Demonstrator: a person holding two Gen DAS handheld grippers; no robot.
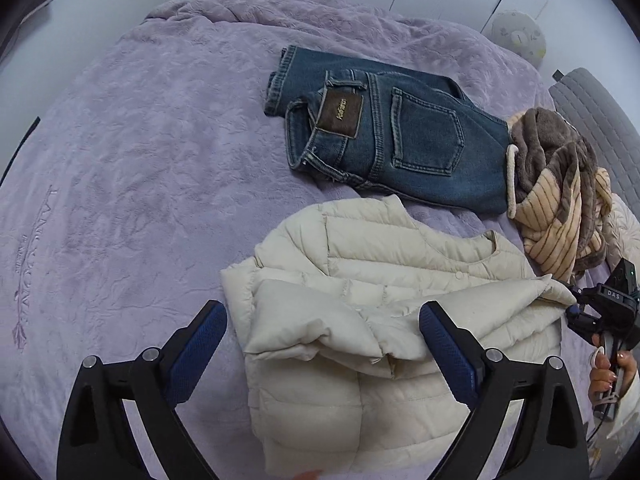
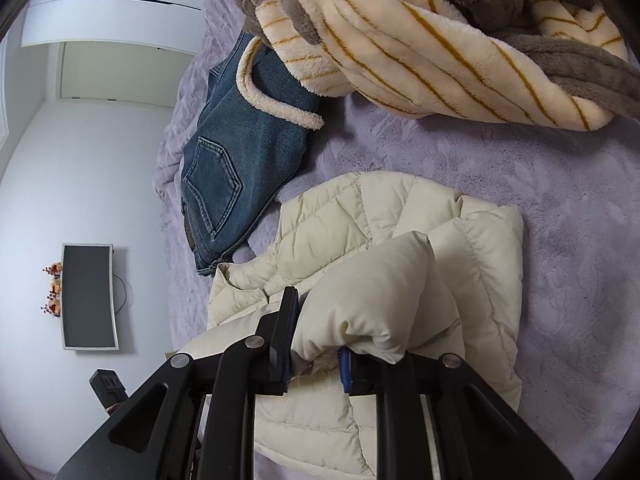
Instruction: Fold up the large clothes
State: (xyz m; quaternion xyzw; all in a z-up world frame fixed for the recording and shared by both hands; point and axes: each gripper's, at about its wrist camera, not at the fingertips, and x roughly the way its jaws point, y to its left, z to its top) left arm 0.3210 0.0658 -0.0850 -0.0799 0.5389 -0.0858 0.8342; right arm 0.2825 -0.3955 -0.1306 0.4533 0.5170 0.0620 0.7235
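A cream puffer jacket (image 1: 360, 304) lies on the lilac bedspread (image 1: 140, 160), partly folded, with a sleeve laid across its front. My left gripper (image 1: 322, 332) is open and empty, hovering over the jacket's left part. My right gripper (image 2: 316, 352) is shut on the jacket's sleeve (image 2: 372, 292) and holds the puffy cuff end between its blue pads. In the left wrist view the right gripper (image 1: 572, 312) pinches the sleeve end at the right.
Folded blue jeans (image 1: 400, 132) lie behind the jacket. A brown and cream striped fleece garment (image 1: 560, 200) is heaped at the right, partly on the jeans; it also shows in the right wrist view (image 2: 440, 40). A grey cushion (image 1: 596, 120) lies beyond it.
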